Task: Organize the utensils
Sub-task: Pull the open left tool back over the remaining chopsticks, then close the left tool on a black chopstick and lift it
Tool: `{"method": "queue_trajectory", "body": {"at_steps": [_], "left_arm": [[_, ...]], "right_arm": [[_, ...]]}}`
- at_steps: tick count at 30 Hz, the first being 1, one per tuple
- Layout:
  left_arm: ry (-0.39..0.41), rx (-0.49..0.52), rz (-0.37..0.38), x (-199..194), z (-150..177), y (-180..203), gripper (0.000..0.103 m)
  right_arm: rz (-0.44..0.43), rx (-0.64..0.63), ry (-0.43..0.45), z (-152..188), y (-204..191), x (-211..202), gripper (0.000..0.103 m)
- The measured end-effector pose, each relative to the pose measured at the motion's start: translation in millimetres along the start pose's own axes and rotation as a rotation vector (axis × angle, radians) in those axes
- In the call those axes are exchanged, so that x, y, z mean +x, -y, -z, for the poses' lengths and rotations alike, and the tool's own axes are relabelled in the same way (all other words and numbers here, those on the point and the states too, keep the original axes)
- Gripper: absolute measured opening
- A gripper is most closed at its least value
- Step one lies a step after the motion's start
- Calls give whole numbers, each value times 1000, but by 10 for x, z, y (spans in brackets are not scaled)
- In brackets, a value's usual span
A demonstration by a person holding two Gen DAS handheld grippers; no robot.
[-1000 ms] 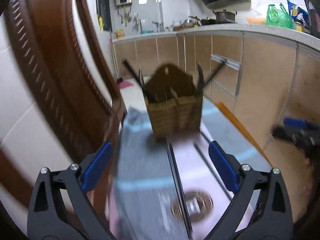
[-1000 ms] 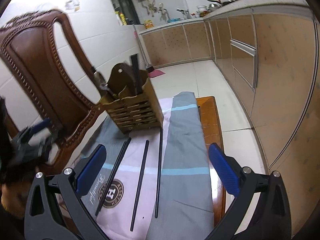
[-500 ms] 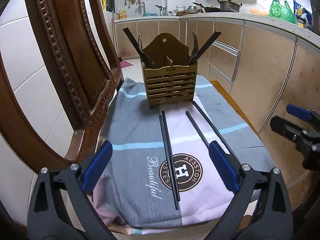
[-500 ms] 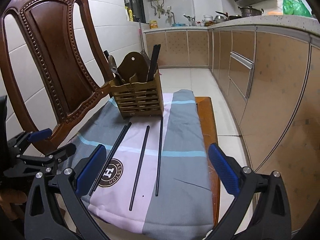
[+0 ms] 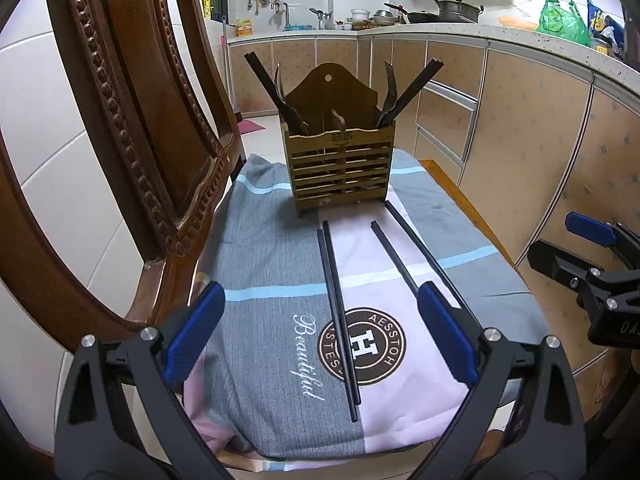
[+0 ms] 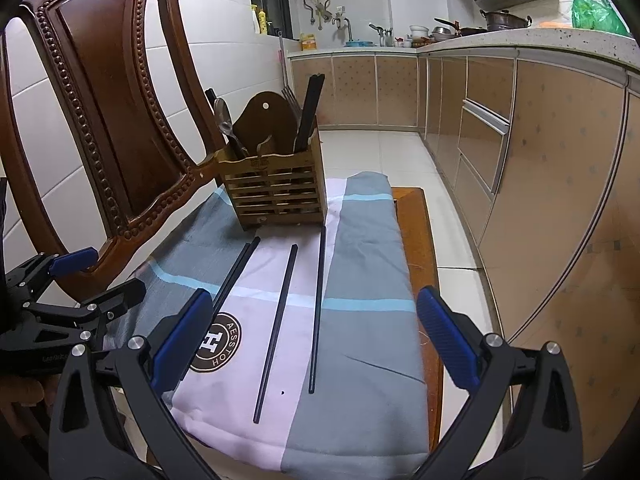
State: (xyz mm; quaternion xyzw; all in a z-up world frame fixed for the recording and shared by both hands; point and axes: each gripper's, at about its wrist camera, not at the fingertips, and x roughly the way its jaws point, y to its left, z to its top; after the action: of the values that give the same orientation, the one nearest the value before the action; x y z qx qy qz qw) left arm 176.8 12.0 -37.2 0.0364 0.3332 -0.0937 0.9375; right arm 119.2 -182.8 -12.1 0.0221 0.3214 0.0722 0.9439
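Note:
A slatted wooden utensil holder [image 5: 339,168] [image 6: 276,188] stands upright at the far end of the cloth, with black chopsticks, a fork and a spoon sticking out of it. Several black chopsticks lie on the cloth in front of it: a touching pair [image 5: 338,312] [image 6: 234,276] and two singles [image 5: 396,264] [image 6: 318,308]. My left gripper [image 5: 322,304] hovers open and empty above the near end of the pair. My right gripper [image 6: 316,308] is open and empty too, over the near ends of the two singles. Each gripper shows at the edge of the other's view.
A grey and pink cloth [image 5: 276,280] with a round logo covers a wooden chair seat [image 6: 416,240]. The carved chair back [image 5: 132,120] rises on the left. Kitchen cabinets [image 5: 520,140] run along the right, with tiled floor between them and the seat.
The left gripper's view drew back from the holder and went from blurred to steady. The right gripper also settled a little further back. The chopsticks on the cloth stayed in place.

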Motion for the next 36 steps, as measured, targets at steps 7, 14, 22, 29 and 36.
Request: {"method": "queue_trajectory", "body": {"at_steps": [7,14,22,29,36], "left_arm": [[-8,1,5,25,-4,15,96],[-24,-9,20,89,-3,49,96],[-55,-18,48,242,-31,177,96],[-116,-86,117,574,-150,322,94],[-266,-207,155,1345,-338,445,65]], "right_arm": [[0,2,-5,2,15,7,99],[5,-11,-5,-14,22,17,99],[-1,-8,-23,-88,58,59,99],[15,35,-1,-213,225,38,99],[36,158,-17,-311,618,169,99]]}}
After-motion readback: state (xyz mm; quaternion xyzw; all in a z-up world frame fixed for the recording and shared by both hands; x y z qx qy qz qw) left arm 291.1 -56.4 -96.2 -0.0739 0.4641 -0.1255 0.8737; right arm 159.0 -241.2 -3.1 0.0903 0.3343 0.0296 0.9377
